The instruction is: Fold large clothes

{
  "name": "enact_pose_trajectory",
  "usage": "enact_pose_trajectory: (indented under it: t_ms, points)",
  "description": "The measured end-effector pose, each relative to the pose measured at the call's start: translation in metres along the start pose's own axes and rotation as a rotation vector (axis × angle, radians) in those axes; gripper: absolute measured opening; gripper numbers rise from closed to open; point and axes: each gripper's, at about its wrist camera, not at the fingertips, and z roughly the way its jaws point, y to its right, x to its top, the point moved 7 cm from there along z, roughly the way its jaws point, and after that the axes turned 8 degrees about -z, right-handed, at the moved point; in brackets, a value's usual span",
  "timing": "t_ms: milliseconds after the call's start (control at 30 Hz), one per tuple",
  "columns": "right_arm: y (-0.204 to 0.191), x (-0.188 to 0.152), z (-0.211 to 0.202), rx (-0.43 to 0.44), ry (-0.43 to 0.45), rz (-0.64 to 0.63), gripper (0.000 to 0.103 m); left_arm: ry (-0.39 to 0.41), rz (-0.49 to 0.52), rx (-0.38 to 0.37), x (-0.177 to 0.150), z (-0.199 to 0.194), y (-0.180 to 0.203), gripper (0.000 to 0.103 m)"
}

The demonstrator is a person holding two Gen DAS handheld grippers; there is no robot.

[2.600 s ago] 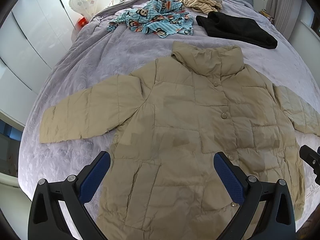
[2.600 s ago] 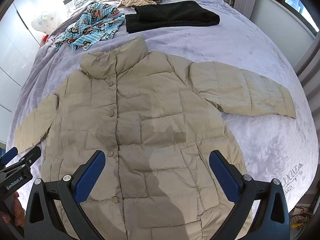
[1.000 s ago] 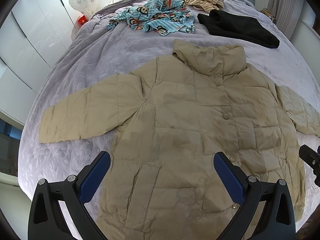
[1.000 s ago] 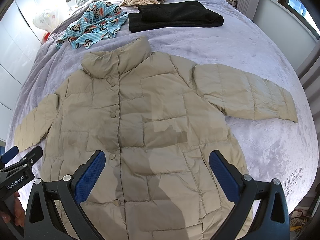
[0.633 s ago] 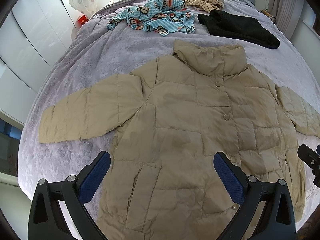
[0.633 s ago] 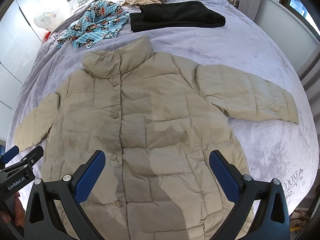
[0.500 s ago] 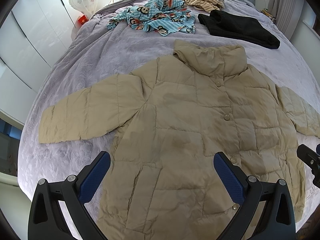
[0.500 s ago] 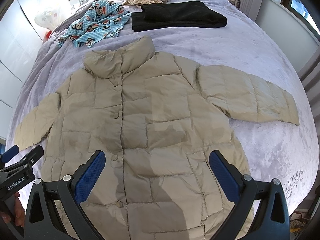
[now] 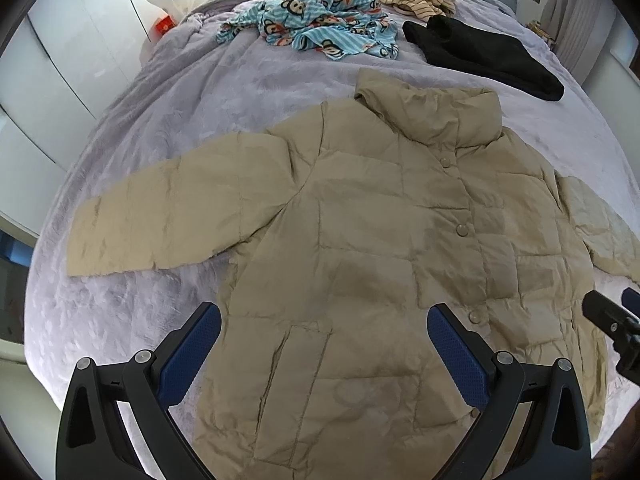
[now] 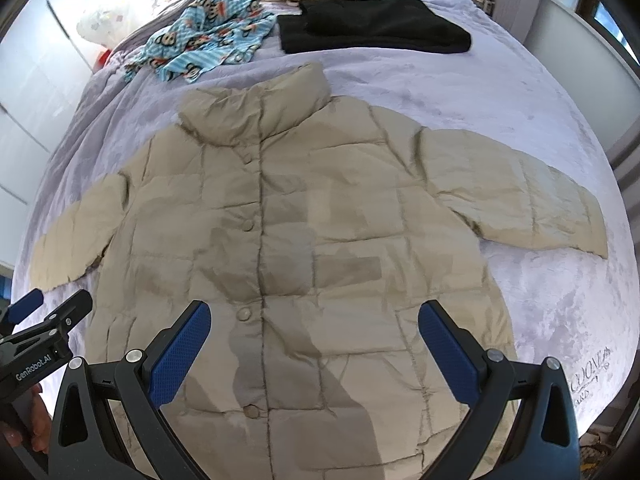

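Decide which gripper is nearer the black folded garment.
Right, slightly. The right gripper hovers over the jacket's hem, on the black garment's side; the left gripper hovers further left.

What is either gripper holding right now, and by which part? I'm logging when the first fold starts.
Nothing is held. The left gripper and right gripper both hover open above the beige jacket, which lies flat on the bed.

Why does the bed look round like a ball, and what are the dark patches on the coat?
Both wrist views use fisheye lenses that bend the bed round; in the right wrist view, the dark patches on the coat look like shadows.
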Motion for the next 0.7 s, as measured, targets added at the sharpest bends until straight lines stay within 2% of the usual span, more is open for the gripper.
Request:
enact_pose_trajectory:
  t_ms: [100,300,500,567,633,700]
  points:
    - [-0.014,0.000,0.006,0.008,-0.013,-0.028,0.103,-0.003,-0.019,0.014,0.000,0.008,-0.015,0.103]
    - [-0.046,0.003,0.024,0.040,-0.041,-0.037,0.103,-0.064,-0.116,-0.003,-0.002,0.030,-0.056,0.103]
    - [-0.082,0.005,0.043,0.107,-0.055,-0.020,0.103,-0.076,-0.214,-0.009,0.001,0.058,-0.119,0.103]
    - [-0.098,0.006,0.050,0.138,-0.057,-0.028,0.103,-0.073,-0.282,-0.049,0.004,0.069,-0.147,0.103]
    - [-0.116,0.005,0.055,0.165,-0.045,-0.039,0.103,-0.068,-0.387,-0.144,0.009,0.082,-0.178,0.103]
    - [-0.135,0.005,0.062,0.181,-0.053,-0.069,0.103,-0.052,-0.477,-0.206,0.014,0.092,-0.203,0.103]
